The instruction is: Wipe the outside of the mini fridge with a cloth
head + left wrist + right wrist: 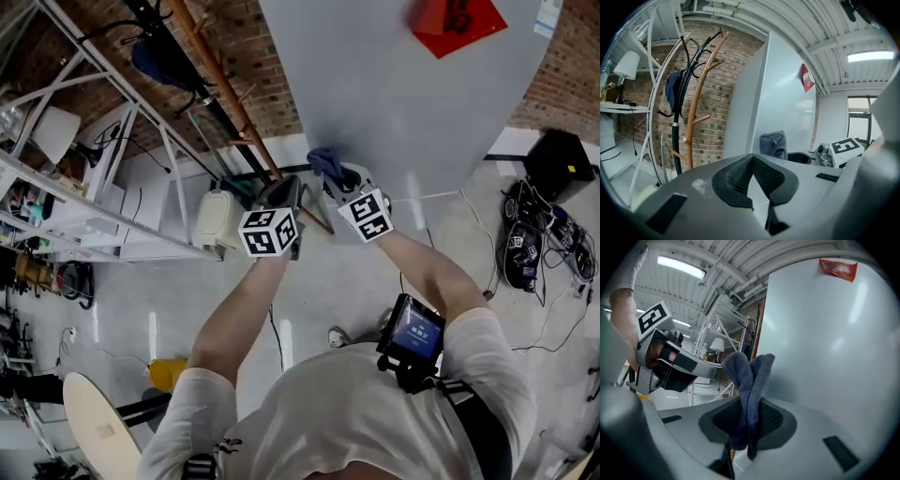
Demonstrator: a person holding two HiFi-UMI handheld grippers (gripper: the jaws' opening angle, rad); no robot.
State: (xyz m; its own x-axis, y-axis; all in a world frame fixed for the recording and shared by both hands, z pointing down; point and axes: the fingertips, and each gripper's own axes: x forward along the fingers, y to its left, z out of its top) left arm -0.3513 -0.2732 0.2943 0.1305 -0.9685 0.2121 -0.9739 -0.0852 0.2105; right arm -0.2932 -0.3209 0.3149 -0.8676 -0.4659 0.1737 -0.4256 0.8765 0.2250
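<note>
The mini fridge [394,103] is a pale grey box with a red sticker [454,21] on its face; it also fills the right gripper view [829,348]. My right gripper [332,174] is shut on a folded blue cloth [323,161], which stands up from between the pads [749,380] close to the fridge's lower left edge. Whether the cloth touches the fridge is unclear. My left gripper [281,190] sits just left of it, shut with nothing between its pads [752,158]. The left gripper view shows the cloth [773,143] beside the fridge corner [783,103].
A wooden coat stand [228,89] and a black pole stand left of the fridge against a brick wall. White metal shelving [89,202] and a white jug [217,220] lie further left. Cables and black gear [539,239] lie on the floor at right.
</note>
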